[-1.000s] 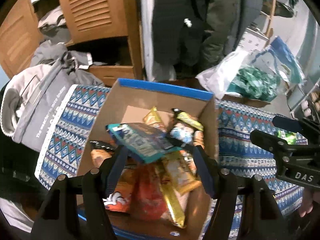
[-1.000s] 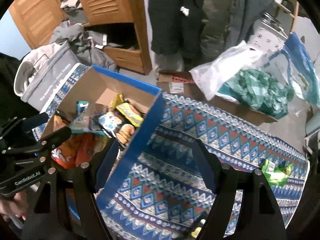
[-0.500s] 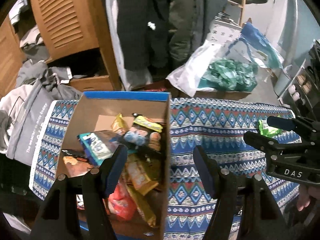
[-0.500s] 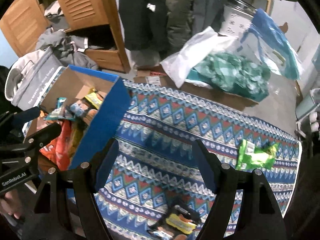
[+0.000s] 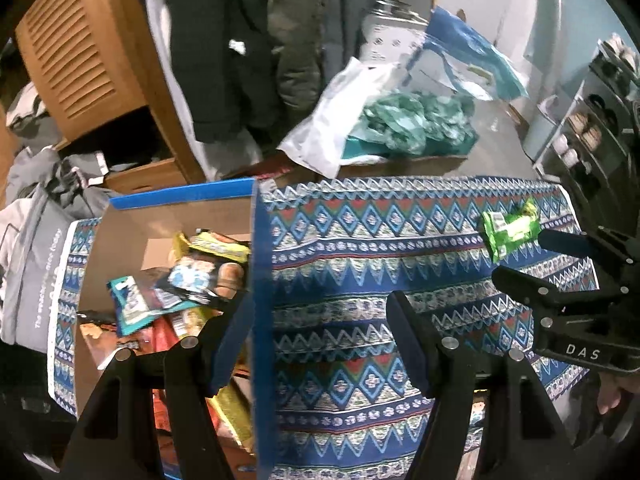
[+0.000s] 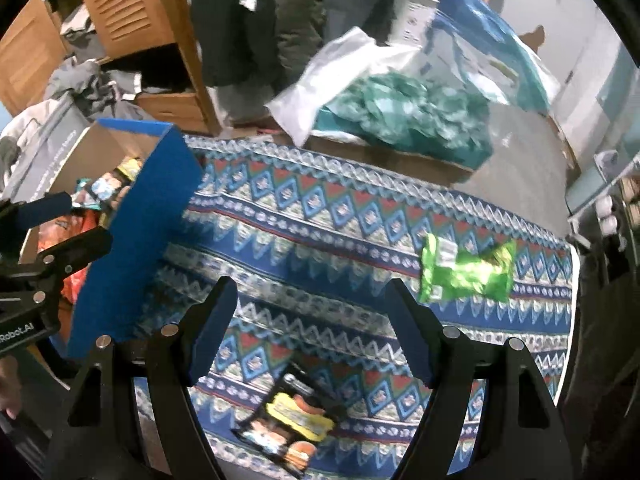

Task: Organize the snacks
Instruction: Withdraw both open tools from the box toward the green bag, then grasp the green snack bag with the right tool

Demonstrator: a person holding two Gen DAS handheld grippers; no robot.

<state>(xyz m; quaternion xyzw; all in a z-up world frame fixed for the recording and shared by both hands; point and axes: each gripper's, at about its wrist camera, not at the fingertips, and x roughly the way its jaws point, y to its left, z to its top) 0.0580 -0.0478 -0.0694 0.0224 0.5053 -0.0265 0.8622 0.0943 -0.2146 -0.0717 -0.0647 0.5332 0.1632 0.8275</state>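
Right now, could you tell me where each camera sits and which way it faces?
Left wrist: on the open left claw, facing the snack box edge; right claw shows.
Right wrist: on the open right claw, facing the patterned cloth and black snack pack; left claw shows.
Shared: green snack pack, box.

From my left wrist camera, the cardboard box [image 5: 256, 320] is cut off at the bottom edge, and my left gripper's [image 5: 316, 338] near finger [image 5: 228, 344] covers some of the snack packets [image 5: 168, 296] inside. Their print is too small for me to read. On the right wrist camera, the black snack packet [image 6: 290, 420] lies partly behind the right gripper's [image 6: 312, 330] finger [image 6: 208, 332]. The green snack packet [image 6: 466, 270] is blurred; I cannot read its label.
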